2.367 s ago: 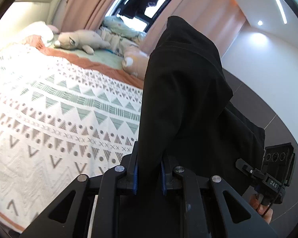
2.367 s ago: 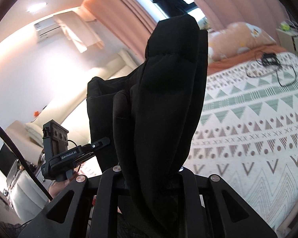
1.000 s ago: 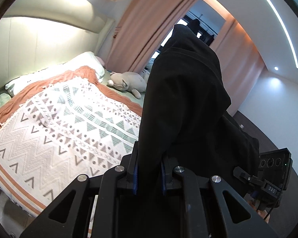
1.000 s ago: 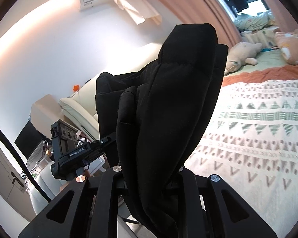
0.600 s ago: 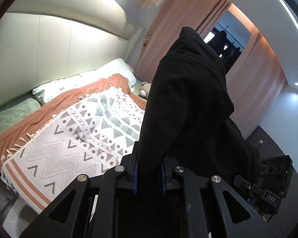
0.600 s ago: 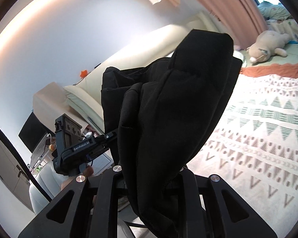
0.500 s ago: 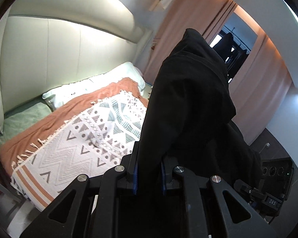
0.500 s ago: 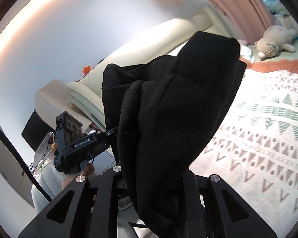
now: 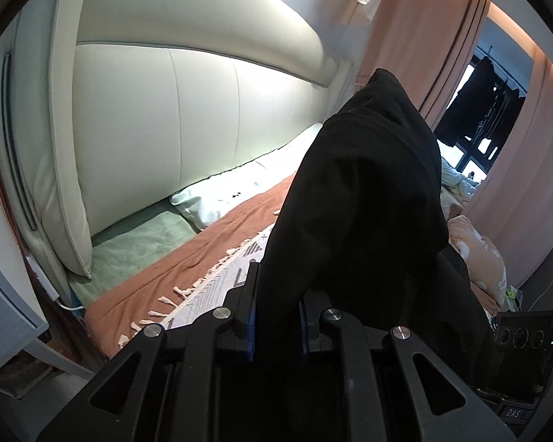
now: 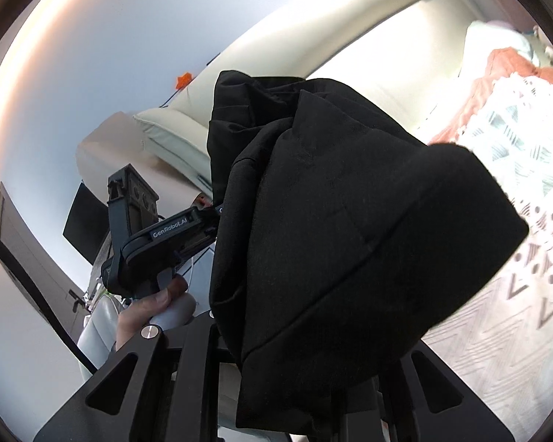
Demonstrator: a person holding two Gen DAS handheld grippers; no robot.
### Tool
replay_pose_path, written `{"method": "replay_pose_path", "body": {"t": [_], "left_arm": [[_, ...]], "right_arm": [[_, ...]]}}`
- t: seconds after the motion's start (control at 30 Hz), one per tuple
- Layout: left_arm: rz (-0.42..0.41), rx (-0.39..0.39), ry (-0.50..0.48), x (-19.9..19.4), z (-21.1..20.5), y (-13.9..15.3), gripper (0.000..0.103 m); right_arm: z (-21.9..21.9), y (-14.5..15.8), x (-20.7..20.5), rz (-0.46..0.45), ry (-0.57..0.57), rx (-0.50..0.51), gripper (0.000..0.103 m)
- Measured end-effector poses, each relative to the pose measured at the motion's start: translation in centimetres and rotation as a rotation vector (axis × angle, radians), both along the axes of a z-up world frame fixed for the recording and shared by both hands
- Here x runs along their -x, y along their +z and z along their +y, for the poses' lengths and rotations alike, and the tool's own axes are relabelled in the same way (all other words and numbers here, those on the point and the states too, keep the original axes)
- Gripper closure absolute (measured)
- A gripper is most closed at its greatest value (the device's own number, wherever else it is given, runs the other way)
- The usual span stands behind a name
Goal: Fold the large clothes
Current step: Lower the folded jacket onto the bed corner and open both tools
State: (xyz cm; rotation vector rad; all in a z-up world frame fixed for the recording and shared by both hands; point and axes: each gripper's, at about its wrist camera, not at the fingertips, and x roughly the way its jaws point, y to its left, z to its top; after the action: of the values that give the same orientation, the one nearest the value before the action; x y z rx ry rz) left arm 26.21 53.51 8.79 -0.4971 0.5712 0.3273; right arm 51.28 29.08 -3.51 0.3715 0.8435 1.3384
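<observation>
A large black garment [image 9: 368, 202] hangs bunched in the air between both grippers. In the left wrist view my left gripper [image 9: 276, 322] is shut on a fold of it, and the blue pads [image 9: 251, 326] press the cloth from both sides. In the right wrist view the same black garment [image 10: 350, 239] droops over my right gripper [image 10: 295, 353] and hides its fingertips, with the cloth rising out from between them. The left gripper's body [image 10: 158, 232] shows there, held by a hand [image 10: 155, 302]. The right gripper's body [image 9: 523, 335] sits at the left view's lower right.
A bed lies below and ahead, with a white patterned blanket [image 10: 516, 294], an orange blanket [image 9: 210, 246], a white pillow [image 9: 239, 191] and a cream padded headboard [image 9: 202, 129]. A plush toy [image 9: 475, 254] lies on the far side. Pink curtains [image 9: 424, 55] hang behind. A white nightstand [image 9: 3, 316] stands at left.
Both views have swung toward the headboard end of the bed and come closer to it. The garment stays gripped, and its top has flopped over to the right in the right wrist view.
</observation>
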Motion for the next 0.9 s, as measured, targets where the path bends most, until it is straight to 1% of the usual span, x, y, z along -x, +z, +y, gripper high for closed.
{"method": "replay_pose_path", "body": {"t": [0.1, 0.23, 0.37, 0.53, 0.57, 0.63, 0.7, 0.73, 0.77, 0.87, 0.9], "left_arm": [[0.038, -0.014, 0.016, -1.1, 1.3, -0.9, 0.085], [0.13, -0.051, 0.016, -4.0, 2.3, -3.5, 0.085], [0.187, -0.049, 0.024, -7.0, 3.3, -6.1, 0.085], [0.272, -0.092, 0.035, -11.0, 3.3, -8.9, 0.084], [0.299, -0.112, 0.038, -12.0, 3.1, -9.6, 0.084], [0.353, -0.151, 0.038, -13.6, 2.9, -10.7, 0.08], [0.401, -0.163, 0.033, -14.8, 2.8, -11.7, 0.077], [0.42, -0.175, 0.034, -15.2, 2.9, -12.2, 0.072], [0.432, -0.188, 0.038, -15.5, 3.0, -12.5, 0.07], [0.464, -0.258, 0.09, -15.3, 3.4, -12.8, 0.061], [0.468, -0.261, 0.104, -15.0, 3.6, -12.8, 0.053]], "right_arm": [[0.6, -1.4, -0.6, 0.055, 0.03, -0.011, 0.088], [1.1, -3.9, -1.6, 0.122, 0.064, 0.016, 0.088], [1.0, -6.5, -4.0, 0.196, 0.053, 0.022, 0.088], [-0.7, -8.7, -7.1, 0.241, 0.017, 0.042, 0.088], [-0.2, -9.0, -7.8, 0.248, 0.011, 0.043, 0.088], [-0.6, -9.7, -8.3, 0.26, -0.004, 0.044, 0.088], [-1.4, -10.3, -9.1, 0.262, -0.027, 0.061, 0.089], [-1.9, -10.6, -9.5, 0.258, -0.045, 0.082, 0.089], [-2.3, -10.9, -9.8, 0.255, -0.061, 0.1, 0.089], [-3.1, -12.0, -10.8, 0.269, -0.105, 0.146, 0.089], [-3.3, -12.5, -11.2, 0.275, -0.124, 0.165, 0.089]]}}
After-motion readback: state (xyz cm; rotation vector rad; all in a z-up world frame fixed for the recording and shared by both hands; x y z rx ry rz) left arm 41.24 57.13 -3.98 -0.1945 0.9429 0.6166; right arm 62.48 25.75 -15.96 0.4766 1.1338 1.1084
